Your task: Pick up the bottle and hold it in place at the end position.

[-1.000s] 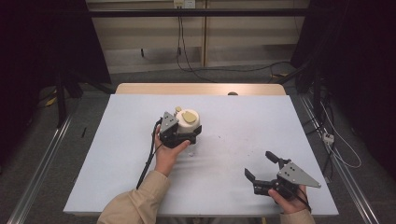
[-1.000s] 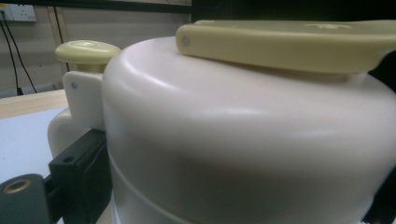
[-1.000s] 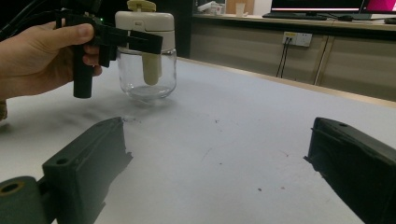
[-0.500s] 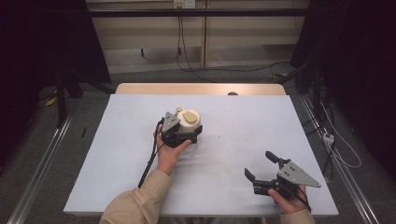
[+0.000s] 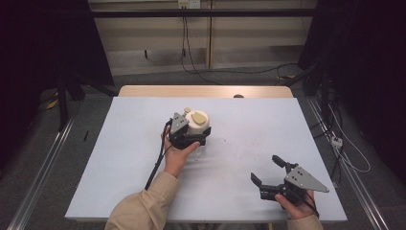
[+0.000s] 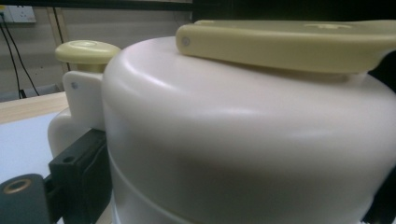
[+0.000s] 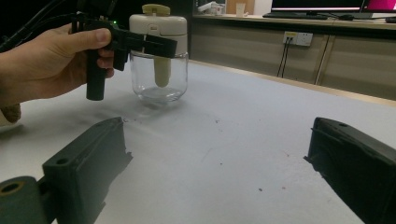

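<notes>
The left tongs [image 5: 194,135] are clamped on the cream lid of the jar [image 5: 197,123], which stands upright mid-tabletop [image 5: 119,158], nearer the far edge. The right tongs [image 5: 269,174] stand apart, empty, near the near right corner. Bare surface lies between them and along the left edge.

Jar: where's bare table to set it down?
Free: the table right of the jar, and its left side. Crowded: around the left gripper at the jar, and the near right corner by the right gripper.
</notes>
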A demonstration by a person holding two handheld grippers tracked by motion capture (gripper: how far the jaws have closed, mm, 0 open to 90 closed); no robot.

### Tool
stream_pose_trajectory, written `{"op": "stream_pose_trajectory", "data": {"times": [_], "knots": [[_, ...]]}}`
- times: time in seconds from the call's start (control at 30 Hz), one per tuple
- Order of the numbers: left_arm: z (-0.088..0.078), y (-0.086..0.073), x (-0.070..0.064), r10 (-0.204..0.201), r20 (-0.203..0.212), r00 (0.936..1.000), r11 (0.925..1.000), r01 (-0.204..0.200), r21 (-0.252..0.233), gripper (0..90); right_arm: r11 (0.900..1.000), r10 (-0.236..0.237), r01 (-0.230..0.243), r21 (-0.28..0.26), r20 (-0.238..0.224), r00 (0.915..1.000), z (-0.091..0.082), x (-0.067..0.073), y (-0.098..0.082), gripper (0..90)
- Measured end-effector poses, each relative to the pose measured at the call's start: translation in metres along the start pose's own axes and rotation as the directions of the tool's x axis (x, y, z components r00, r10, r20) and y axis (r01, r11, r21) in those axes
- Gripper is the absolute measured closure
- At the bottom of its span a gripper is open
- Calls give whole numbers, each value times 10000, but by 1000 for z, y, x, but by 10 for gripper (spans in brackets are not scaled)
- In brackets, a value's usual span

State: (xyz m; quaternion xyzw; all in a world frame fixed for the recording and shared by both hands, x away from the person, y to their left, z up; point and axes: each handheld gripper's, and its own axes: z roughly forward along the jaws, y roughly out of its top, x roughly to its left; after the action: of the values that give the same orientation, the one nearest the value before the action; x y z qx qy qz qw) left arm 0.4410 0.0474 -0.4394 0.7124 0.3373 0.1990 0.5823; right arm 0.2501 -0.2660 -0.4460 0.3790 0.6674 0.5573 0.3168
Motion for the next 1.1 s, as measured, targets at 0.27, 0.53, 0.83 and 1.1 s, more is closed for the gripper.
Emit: {"op": "stream_pose_trajectory", "data": {"times": [0.27, 0.53, 0.83, 1.1], "knots": [[3, -1, 0, -45, -42, 10000, 10000, 45, 33, 65, 10000, 57, -57, 22, 60, 10000, 0, -1, 0, 40], [5, -1, -1, -51, -8, 10000, 10000, 51, 33, 65, 10000, 20, -20, 55, 50, 10000, 1, 0, 0, 40], [9, 0, -1, -91, -6, 10000, 9999, 91, 59, 65, 10000, 17, -17, 46, 46, 10000, 1, 0, 0, 40], [13, 3, -5, -1, 110, 9999, 10000, 1, 33, 65, 10000, 13, -13, 44, 18, 10000, 1, 0, 0, 40]]}}
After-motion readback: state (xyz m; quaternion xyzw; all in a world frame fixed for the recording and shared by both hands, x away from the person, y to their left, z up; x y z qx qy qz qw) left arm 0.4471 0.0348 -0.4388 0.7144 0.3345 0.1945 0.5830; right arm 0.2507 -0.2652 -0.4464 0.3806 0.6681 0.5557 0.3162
